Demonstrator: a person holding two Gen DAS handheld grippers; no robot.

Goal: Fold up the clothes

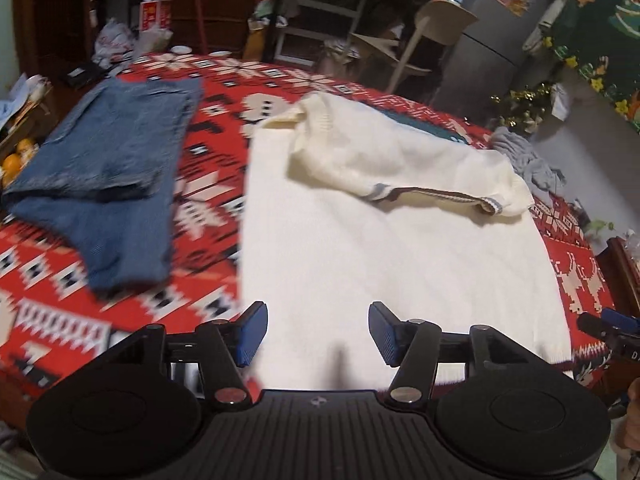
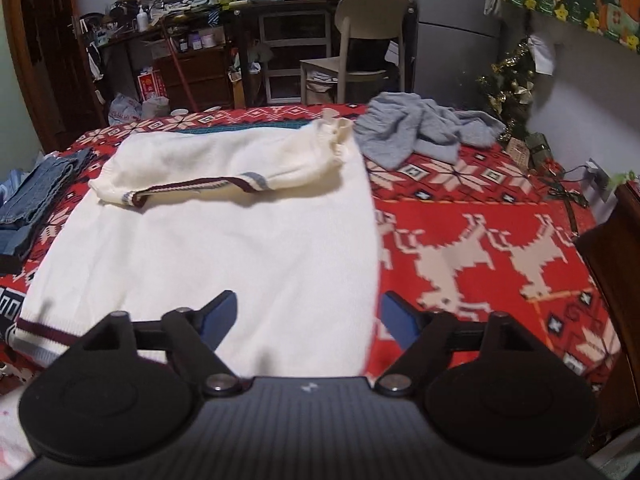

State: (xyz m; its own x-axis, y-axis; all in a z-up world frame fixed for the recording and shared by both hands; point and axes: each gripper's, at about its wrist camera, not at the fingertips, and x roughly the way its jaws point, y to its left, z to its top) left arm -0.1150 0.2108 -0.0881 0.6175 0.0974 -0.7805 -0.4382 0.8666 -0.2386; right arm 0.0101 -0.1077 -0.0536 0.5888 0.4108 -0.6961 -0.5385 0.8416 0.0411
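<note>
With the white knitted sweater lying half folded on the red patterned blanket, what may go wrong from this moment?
1. The bunched sleeves on the white knitted sweater look loose, so they may slip out at the next fold.
2. Both the left gripper and the right gripper are open with nothing held, so a regrasp may pinch the red patterned blanket too.

cream sweater: flat mid-bed, sleeves folded across its top, maroon-and-blue trim | folded jeans: stacked near the bed's left edge | grey garment: crumpled at the far right corner
</note>
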